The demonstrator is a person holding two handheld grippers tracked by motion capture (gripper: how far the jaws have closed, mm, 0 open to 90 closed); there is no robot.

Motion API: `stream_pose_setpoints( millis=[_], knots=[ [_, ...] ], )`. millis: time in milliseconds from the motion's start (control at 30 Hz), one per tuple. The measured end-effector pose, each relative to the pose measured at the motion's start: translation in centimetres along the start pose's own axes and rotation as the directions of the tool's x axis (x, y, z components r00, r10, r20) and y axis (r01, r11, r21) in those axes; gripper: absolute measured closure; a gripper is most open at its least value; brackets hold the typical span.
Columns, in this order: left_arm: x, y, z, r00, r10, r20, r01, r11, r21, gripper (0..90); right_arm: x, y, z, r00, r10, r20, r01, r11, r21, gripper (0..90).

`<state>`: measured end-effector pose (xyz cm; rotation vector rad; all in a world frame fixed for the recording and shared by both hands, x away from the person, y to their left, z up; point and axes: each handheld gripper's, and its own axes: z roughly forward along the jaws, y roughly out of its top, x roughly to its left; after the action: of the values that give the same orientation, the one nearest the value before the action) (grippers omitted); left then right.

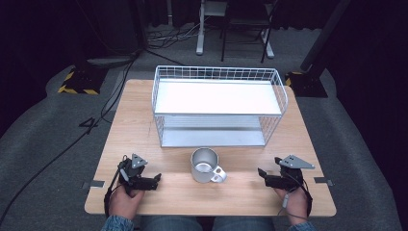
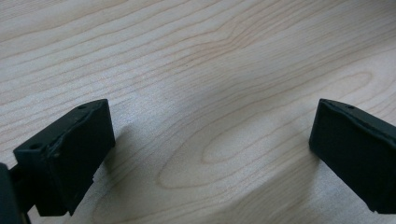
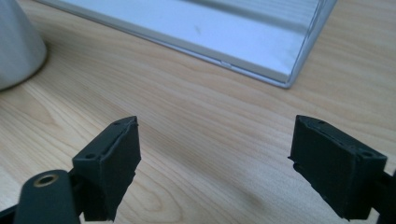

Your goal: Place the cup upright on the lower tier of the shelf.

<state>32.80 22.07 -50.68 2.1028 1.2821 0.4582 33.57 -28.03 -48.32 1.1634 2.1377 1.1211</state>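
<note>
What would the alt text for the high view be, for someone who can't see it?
A metal mug stands upright on a wooden table, between an open left gripper and an open right gripper, each hand-held. Behind it stands a white two-tier wire rack.

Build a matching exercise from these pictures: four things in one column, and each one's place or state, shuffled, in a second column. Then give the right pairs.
Things:
1. metal mug
2. white wire rack
3. left gripper
4. right gripper

Places or states:
A. open, over bare wood at the table's near left
B. stands upright between the two grippers, handle toward the person's right
C. open, at the table's near right, aimed toward the mug
D. sits at the far middle of the wooden table, both shelves bare

Pairs: 1-B, 2-D, 3-A, 4-C
</note>
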Motion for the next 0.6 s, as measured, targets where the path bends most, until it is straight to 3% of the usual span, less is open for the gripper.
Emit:
stream_pose_setpoints(
  millis=[267, 600],
  knots=[
    [0.0, 0.0, 0.0, 1.0, 0.001, 0.001, -0.001, 1.0, 0.0, 0.5, 0.3, 0.9, -2.2, 0.9996, -0.004, -0.029, 0.001, 0.996, -0.09, 16.0],
    [0.0, 0.1, 0.1, 1.0, -0.001, 0.001, 0.001, 1.0, 0.0, 0.5, 1.0, 1.6, -2.8, 0.9988, 0.0, -0.048, -0.005, 0.995, -0.103, 16.0]
  ],
)
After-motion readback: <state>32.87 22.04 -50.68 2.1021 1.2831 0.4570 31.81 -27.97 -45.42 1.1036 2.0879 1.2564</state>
